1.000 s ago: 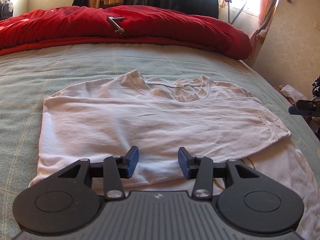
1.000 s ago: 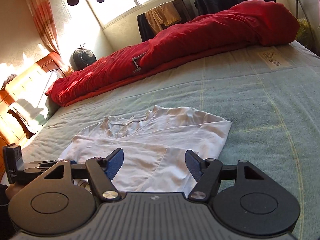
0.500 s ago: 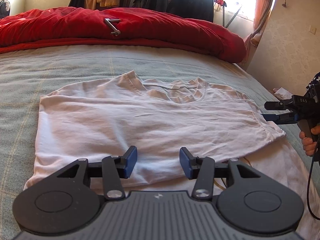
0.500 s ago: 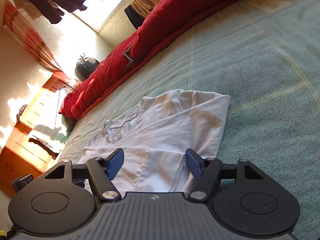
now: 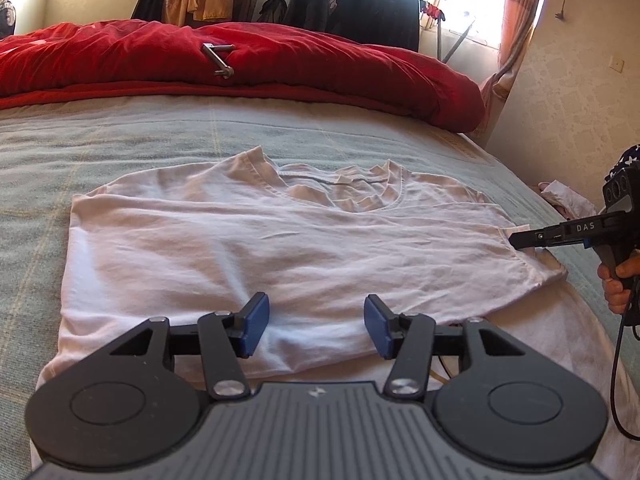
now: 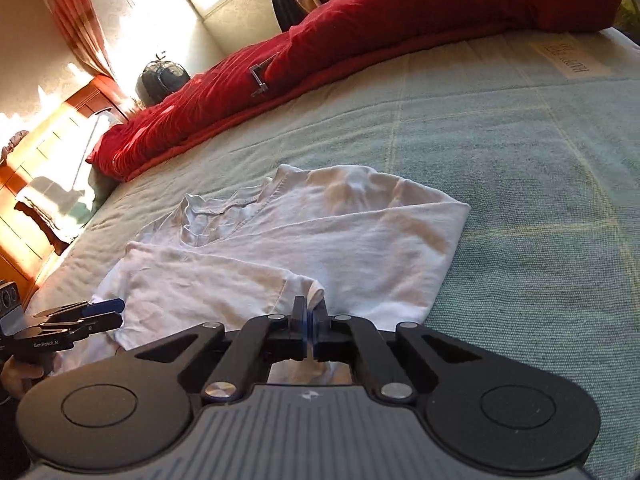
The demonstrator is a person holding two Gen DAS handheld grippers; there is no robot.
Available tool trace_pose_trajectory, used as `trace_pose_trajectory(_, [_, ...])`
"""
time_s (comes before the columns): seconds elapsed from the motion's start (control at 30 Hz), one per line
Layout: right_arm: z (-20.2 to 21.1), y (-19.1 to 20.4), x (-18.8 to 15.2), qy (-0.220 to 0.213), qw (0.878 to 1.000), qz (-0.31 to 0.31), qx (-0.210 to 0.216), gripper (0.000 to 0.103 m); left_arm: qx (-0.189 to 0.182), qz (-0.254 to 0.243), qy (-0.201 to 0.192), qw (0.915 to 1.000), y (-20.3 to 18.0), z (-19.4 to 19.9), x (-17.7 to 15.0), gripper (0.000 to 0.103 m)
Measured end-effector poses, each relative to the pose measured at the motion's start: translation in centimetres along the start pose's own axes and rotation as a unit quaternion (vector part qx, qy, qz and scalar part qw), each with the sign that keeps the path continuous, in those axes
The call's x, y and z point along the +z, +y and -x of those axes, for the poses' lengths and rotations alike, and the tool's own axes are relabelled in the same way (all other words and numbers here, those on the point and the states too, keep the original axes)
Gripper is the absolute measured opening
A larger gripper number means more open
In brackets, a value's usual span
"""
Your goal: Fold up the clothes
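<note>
Right gripper (image 6: 309, 322) pinches the sleeve edge of the white cotton T-shirt (image 5: 256, 240).
Left gripper (image 5: 315, 326), its jaws half apart and opening, hovers over the hem; bare green woven bedspread (image 6: 520, 184) surrounds, rumpled red duvet (image 5: 280, 64) beyond.

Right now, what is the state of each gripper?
Left gripper: opening, nothing between its pads.
Right gripper: shut on the white T-shirt sleeve edge.

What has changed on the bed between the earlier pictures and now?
The right gripper came in to the shirt's sleeve and shut on it. The left gripper stayed over the hem, its jaws opening, gripping nothing. The shirt and red duvet lie as before.
</note>
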State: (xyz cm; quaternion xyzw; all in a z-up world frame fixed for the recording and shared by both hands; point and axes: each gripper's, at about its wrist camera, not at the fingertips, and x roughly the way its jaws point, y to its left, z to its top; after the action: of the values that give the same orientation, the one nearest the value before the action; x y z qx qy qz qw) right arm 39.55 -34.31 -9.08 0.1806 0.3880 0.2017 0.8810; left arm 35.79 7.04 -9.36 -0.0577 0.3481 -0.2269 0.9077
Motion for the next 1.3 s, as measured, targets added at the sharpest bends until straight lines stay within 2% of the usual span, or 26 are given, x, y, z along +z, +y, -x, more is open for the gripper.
trace_pose_trajectory(0.13, [1.2,1.2,1.0,-0.03,0.999,0.016,-0.006,0.002,-0.003,0.006,-0.006,1.0,0.0,1.0,0.4,0.053])
trace_pose_trajectory(0.27, [1.9,2.5,3.2,-0.057,0.998,0.035,-0.004,0.002,0.007,0.001,-0.028,0.9996,0.2,2.2,0.7,0.053])
trace_pose_trajectory(0.37, [1.7,2.9,4.2,-0.07,0.997,0.041,-0.014,0.002,0.005,0.016,-0.042,0.999,0.8,2.7,0.9,0.053])
trace_pose_trajectory(0.47, [0.6,2.2,3.8,-0.053,0.997,0.04,-0.044,0.002,0.018,0.019,-0.026,0.9993,1.2,2.1,0.6,0.053])
trace_pose_trajectory(0.53, [-0.8,0.7,2.9,-0.027,0.997,0.022,-0.074,0.005,0.021,0.021,-0.01,0.9995,1.5,1.5,0.1,0.053])
trace_pose_trajectory(0.57, [-1.4,-0.3,2.5,-0.01,0.997,-0.004,-0.076,0.007,0.021,0.02,-0.01,0.9995,1.5,1.4,-0.1,0.053])
trace_pose_trajectory(0.67, [-1.0,-2.5,1.1,-0.022,0.996,-0.082,-0.031,0.012,0.018,0.016,-0.011,0.9996,1.3,1.7,-0.1,0.056])
trace_pose_trajectory(0.73, [-0.3,-3.4,0.4,-0.033,0.992,-0.125,0.014,0.037,0.016,0.014,-0.01,0.9997,1.4,1.8,-0.1,0.056])
trace_pose_trajectory(0.77, [-0.1,-3.6,0.1,-0.03,0.99,-0.135,0.03,0.039,0.015,0.012,-0.009,0.9998,1.4,1.9,-0.1,0.057])
trace_pose_trajectory(0.9, [0.9,-2.6,-0.7,-0.025,0.992,-0.12,0.012,0.039,0.014,0.016,-0.014,0.9997,1.3,2.2,-0.1,0.057])
trace_pose_trajectory(0.97, [1.3,-2.1,-0.9,-0.009,0.992,-0.127,0.017,0.04,0.01,0.014,-0.019,0.9997,1.2,2.3,-0.1,0.057])
trace_pose_trajectory(1.03, [1.5,-1.6,-1.3,0.006,0.99,-0.138,0.008,0.04,0.009,0.013,-0.018,0.9997,1.1,2.4,0.0,0.057])
trace_pose_trajectory(1.2, [1.6,-1.6,-2.3,0.024,0.981,-0.191,0.028,0.046,0.01,0.01,-0.016,0.9998,1.0,2.2,-0.1,0.057])
trace_pose_trajectory(1.27, [1.3,-1.7,-2.4,0.019,0.98,-0.197,0.028,0.045,0.01,0.014,-0.015,0.9997,1.0,2.1,-0.1,0.057])
trace_pose_trajectory(1.3, [1.2,-1.8,-2.4,0.015,0.979,-0.199,0.029,0.039,0.01,0.015,-0.015,0.9997,1.0,2.1,-0.1,0.057])
